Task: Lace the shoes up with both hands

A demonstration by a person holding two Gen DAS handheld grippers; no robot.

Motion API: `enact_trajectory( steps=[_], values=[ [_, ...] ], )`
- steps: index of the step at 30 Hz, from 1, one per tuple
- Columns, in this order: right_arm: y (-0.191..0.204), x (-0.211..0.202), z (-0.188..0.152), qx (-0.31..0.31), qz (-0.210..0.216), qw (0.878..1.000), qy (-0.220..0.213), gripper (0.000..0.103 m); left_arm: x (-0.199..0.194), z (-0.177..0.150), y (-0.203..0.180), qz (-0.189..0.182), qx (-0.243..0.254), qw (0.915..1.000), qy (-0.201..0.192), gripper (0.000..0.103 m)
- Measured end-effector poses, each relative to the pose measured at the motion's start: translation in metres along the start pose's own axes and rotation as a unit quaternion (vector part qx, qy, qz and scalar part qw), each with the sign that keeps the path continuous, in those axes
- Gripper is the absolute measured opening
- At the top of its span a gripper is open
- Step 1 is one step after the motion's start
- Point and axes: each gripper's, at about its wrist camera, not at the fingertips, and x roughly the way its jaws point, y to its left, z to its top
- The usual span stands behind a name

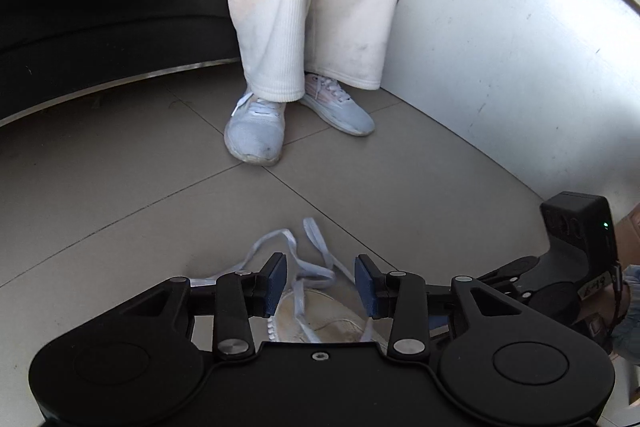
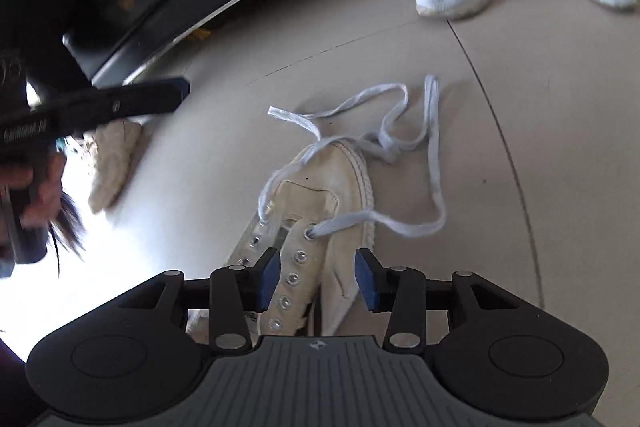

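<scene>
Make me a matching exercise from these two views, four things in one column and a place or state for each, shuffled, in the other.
Things:
1. lace
2. canvas shoe
3. right gripper
4. sneakers

Places or states:
A. jaws open, nothing held
B. worn by a seated person in cream trousers
C. through only the frontmost eyelets, ends loose on the floor
D. on the tiles, most eyelets empty

Pairs: 1-C, 2-D, 3-A, 4-B
</scene>
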Motion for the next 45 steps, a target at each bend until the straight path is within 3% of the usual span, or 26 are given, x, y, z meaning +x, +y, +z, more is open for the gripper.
enact_trajectory(
  steps=[2, 8, 11, 13, 14, 15, 17, 18, 22, 24, 26, 30, 34, 39, 42, 45],
  values=[
    [-0.001, 0.008, 0.0, 0.011, -0.019, 1.0, -0.011, 0.055, 0.007, -0.013, -0.004, -0.005, -0.003, 0.9998, 0.019, 0.04],
    [-0.03, 0.024, -0.008, 0.162, 0.026, 0.984, -0.075, 0.068, 0.014, -0.028, -0.012, -0.022, -0.015, 0.9986, 0.046, 0.041],
    [-0.033, 0.032, -0.015, 0.175, 0.034, 0.978, -0.111, 0.067, 0.015, -0.036, -0.014, -0.018, -0.016, 0.9982, 0.055, 0.048],
    [-0.026, 0.033, -0.015, 0.139, 0.006, 0.982, -0.131, 0.06, 0.021, -0.043, -0.016, -0.018, -0.011, 0.9978, 0.063, 0.048],
    [-0.022, 0.032, -0.015, 0.119, -0.011, 0.983, -0.14, 0.044, 0.022, -0.045, -0.017, -0.02, -0.01, 0.9976, 0.066, 0.048],
    [-0.018, 0.032, -0.015, 0.098, -0.026, 0.984, -0.149, 0.037, 0.022, -0.048, -0.018, -0.021, -0.01, 0.9974, 0.068, 0.048],
    [-0.015, 0.034, -0.013, 0.073, -0.032, 0.984, -0.158, 0.006, 0.023, -0.052, -0.021, -0.025, -0.007, 0.997, 0.072, 0.048],
    [-0.012, 0.033, -0.012, 0.058, -0.042, 0.984, -0.16, 0.003, 0.024, -0.053, -0.023, -0.026, -0.004, 0.997, 0.073, 0.048],
    [0.005, 0.028, -0.011, -0.026, -0.087, 0.981, -0.174, 0.002, 0.034, -0.057, -0.033, -0.051, 0.015, 0.9953, 0.082, 0.048],
    [0.019, 0.029, -0.015, -0.106, -0.14, 0.967, -0.186, 0.002, 0.037, -0.06, -0.043, -0.06, 0.042, 0.9933, 0.089, 0.048],
    [0.033, 0.035, -0.022, -0.192, -0.192, 0.946, -0.178, 0.002, 0.039, -0.065, -0.059, -0.057, 0.095, 0.9898, 0.09, 0.048],
    [0.044, 0.038, -0.03, -0.259, -0.234, 0.919, -0.182, 0.002, 0.04, -0.068, -0.076, -0.084, 0.127, 0.985, 0.081, 0.05],
    [0.04, 0.038, -0.026, -0.26, -0.265, 0.912, -0.176, 0.002, 0.054, -0.074, -0.08, -0.09, 0.12, 0.9824, 0.111, 0.046],
    [0.024, 0.031, -0.022, -0.241, -0.294, 0.91, -0.165, 0.002, 0.057, -0.075, -0.071, -0.082, 0.075, 0.9859, 0.125, 0.04],
    [0.012, 0.025, -0.023, -0.242, -0.327, 0.899, -0.164, 0.002, 0.058, -0.077, -0.072, -0.076, 0.074, 0.9859, 0.129, 0.038],
    [-0.005, 0.013, -0.019, -0.204, -0.325, 0.909, -0.163, 0.002, 0.059, -0.077, -0.067, -0.076, 0.054, 0.9872, 0.129, 0.037]
  ],
)
